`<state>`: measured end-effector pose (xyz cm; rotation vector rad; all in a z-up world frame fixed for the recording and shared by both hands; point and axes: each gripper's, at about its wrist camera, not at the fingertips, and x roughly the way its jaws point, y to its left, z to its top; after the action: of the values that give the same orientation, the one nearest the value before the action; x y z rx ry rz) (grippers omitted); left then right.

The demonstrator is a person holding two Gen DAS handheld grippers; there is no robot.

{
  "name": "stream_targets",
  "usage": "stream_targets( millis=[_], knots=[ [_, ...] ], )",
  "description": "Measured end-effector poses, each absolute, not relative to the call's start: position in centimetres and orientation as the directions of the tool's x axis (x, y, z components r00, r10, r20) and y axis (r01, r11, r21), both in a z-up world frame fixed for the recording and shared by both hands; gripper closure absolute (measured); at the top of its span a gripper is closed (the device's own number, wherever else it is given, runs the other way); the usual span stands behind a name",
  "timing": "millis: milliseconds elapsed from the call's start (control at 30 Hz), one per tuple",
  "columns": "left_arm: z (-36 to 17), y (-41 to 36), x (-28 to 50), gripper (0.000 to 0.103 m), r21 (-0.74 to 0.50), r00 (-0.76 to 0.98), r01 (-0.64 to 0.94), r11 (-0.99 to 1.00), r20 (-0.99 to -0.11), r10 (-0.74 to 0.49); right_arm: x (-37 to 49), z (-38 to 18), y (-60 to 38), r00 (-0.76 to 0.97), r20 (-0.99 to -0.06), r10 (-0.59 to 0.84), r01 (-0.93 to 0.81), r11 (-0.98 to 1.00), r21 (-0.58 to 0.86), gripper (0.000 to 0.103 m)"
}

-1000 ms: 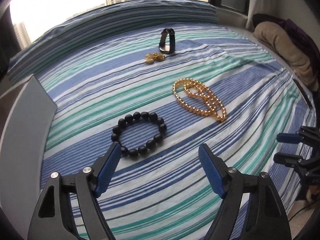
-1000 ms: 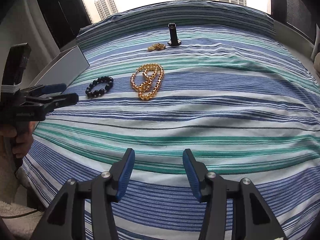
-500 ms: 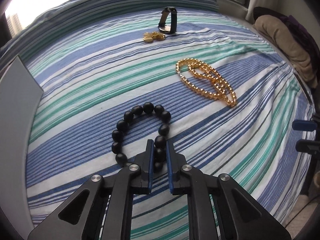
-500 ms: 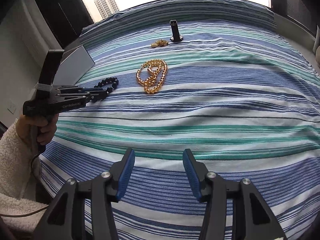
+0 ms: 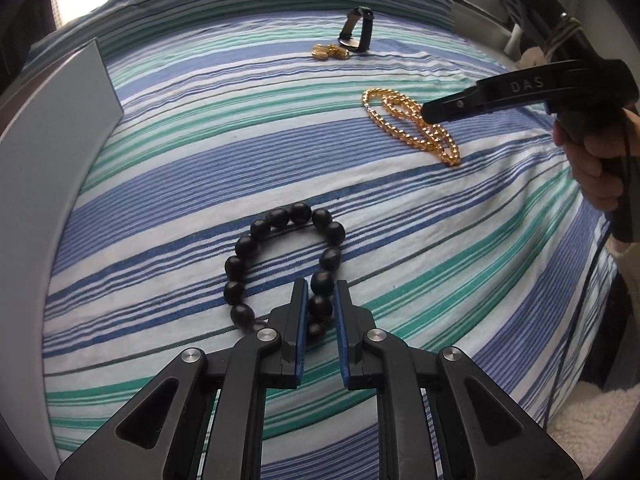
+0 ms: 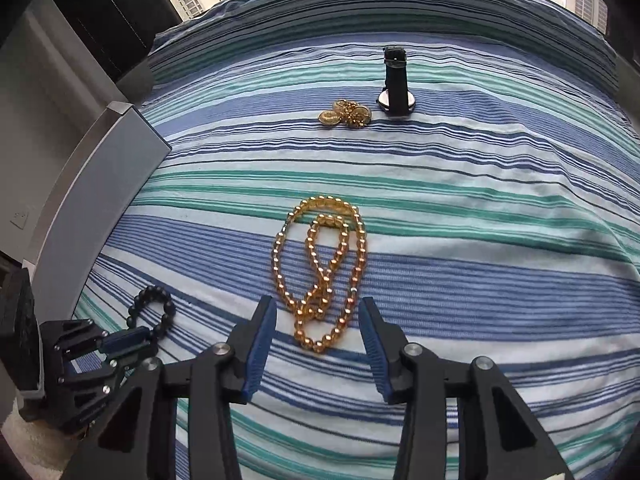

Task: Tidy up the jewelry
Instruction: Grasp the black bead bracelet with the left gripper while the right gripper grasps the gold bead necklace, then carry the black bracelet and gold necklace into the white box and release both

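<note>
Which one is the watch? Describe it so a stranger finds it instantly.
Start at the striped bedspread and look to its far end, toward the window. There, beside a small gold coin-like trinket, stands the black watch with its strap looped upright. It is the only dark, unbeaded piece; the other strands are beads lying flat.

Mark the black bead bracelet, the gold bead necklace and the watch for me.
black bead bracelet (image 5: 244, 246): left wrist view, bead on its left arc.
gold bead necklace (image 6: 276, 258): right wrist view, outer left strand.
watch (image 6: 396, 80): right wrist view, upright strap.
</note>
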<state>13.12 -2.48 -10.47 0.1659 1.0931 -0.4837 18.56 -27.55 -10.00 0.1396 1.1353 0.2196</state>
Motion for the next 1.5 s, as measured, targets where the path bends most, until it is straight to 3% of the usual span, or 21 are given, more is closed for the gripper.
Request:
stream_targets(
  millis=[67, 233, 300, 367, 567, 967, 1333, 1500],
  knots=[
    [-10.4, -2.5, 12.9, 0.077, -0.09, 0.374, 0.467, 0.88, -0.881, -0.289, 19.9, -10.8, -26.9, 0.385, -0.901, 0.199, -0.092, 0.98, 0.177, 0.061],
    [-10.5, -2.6, 12.7, 0.078, -0.068, 0.388, 0.484, 0.872, -0.877, -0.284, 21.1, -12.1, -25.6, 0.354, -0.926, 0.127, -0.12, 0.989, 0.09, 0.062],
    [-10.4, -2.4, 12.7, 0.093, -0.068, 0.388, 0.469, 0.881, -0.88, -0.274, 20.9, -11.9, -25.1, 0.353, -0.933, 0.07, -0.154, 0.988, 0.015, 0.084],
    [-10.4, -1.9, 13.1, 0.093, -0.126, 0.364, 0.443, 0.888, -0.879, -0.306, 20.6, -11.6, -25.8, 0.331, -0.936, 0.125, -0.137, 0.987, 0.083, 0.095],
    [-9.1, -0.5, 12.5, 0.094, -0.214, 0.372, 0.383, 0.898, -0.855, -0.362, 16.9, -8.0, -27.7, 0.404, -0.883, 0.237, -0.115, 0.971, 0.208, 0.095],
    [-1.9, 4.3, 9.9, 0.094, -0.305, 0.485, 0.276, 0.911, -0.775, -0.406, 11.3, -0.6, -27.9, 0.528, -0.787, 0.32, -0.192, 0.947, 0.257, 0.095],
    [3.9, 14.1, 7.2, 0.094, -0.34, 0.58, 0.093, 0.936, -0.745, -0.328, 11.3, 2.7, -22.4, 0.518, -0.759, 0.393, -0.33, 0.911, 0.246, 0.095],
    [7.5, 20.7, 6.8, 0.094, -0.28, 0.645, -0.023, 0.96, -0.738, -0.2, 12.9, 5.8, -17.0, 0.506, -0.72, 0.475, -0.442, 0.86, 0.256, 0.095]
  ],
)
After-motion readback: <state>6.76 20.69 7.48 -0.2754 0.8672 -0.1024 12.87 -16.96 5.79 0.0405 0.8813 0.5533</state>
